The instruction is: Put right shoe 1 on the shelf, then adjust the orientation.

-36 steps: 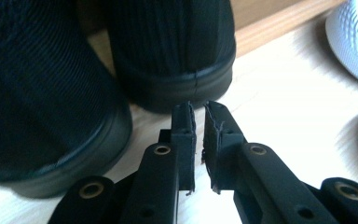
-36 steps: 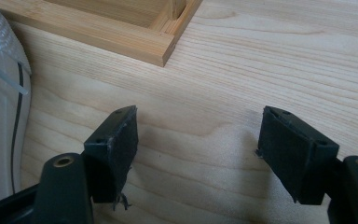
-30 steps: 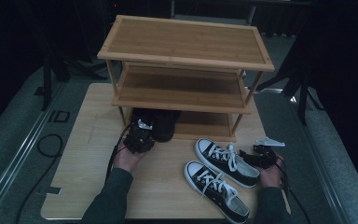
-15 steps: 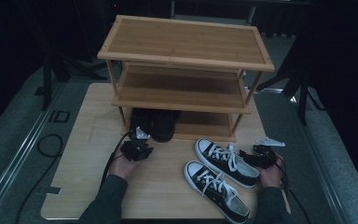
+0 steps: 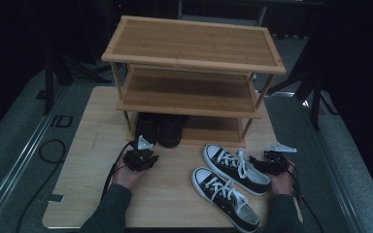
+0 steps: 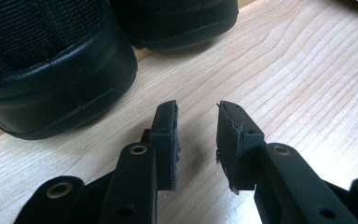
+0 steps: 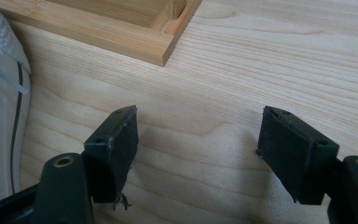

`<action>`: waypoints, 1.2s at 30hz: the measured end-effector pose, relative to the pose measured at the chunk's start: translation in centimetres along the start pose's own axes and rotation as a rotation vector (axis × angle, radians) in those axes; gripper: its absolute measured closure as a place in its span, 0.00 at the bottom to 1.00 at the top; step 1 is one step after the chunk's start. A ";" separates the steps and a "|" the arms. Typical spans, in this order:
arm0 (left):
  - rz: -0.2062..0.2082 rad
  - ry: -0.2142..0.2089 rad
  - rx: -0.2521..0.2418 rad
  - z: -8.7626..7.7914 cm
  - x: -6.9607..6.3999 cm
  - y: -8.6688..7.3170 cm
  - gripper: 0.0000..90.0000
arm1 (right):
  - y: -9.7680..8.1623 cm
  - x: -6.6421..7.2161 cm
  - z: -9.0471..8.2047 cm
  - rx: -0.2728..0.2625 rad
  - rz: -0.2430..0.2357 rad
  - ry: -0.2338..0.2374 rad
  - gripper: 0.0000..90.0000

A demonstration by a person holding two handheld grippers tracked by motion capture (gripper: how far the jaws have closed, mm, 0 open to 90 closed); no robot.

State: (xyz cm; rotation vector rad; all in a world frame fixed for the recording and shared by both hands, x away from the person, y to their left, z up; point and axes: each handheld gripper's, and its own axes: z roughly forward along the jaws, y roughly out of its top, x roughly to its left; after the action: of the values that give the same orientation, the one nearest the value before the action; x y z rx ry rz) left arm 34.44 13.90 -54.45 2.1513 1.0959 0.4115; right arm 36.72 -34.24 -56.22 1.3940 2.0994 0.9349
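High view showed the left gripper [image 5: 142, 156], jaws apart and just opening on nothing, right behind the black shoes [image 5: 159, 129] tucked under the rack [image 5: 194, 58]; right gripper [image 5: 271, 162] open beside the sneakers [image 5: 235, 165].

Wooden table [image 5: 92, 189], dark cable [image 5: 46, 150] on grey floor [image 5: 14, 160], black stands [image 5: 315, 97] behind.

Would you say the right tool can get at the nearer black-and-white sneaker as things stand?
Probably yes: the right tool is open and empty beside the farther sneaker, but that shoe lies between it and the nearer sneaker, so it would have to come around it.
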 end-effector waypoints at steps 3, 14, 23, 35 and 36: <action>-0.017 -0.002 -0.032 0.0 0.0 -0.2 0.73 | 0.0 0.0 0.0 0.000 0.000 0.000 0.32; -0.035 -0.014 -0.055 0.7 0.1 -0.8 0.67 | 0.0 0.0 0.0 0.000 0.000 -0.007 0.32; -0.042 0.004 -0.073 0.7 0.4 -1.1 0.65 | 0.0 0.1 0.1 0.012 -0.029 0.021 0.24; -0.029 0.020 -0.077 1.2 -0.1 -1.3 0.65 | 0.6 -1.1 -1.2 0.112 -0.078 0.067 0.51; -0.027 0.028 -0.082 1.2 -0.1 -1.3 0.65 | 0.6 -1.2 -1.4 0.124 -0.088 0.069 0.54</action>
State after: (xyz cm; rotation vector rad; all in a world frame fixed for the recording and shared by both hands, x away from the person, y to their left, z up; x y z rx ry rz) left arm 34.22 13.84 -56.22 2.0628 1.1040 0.4676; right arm 36.57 -35.57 -54.84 1.3333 2.2854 0.8421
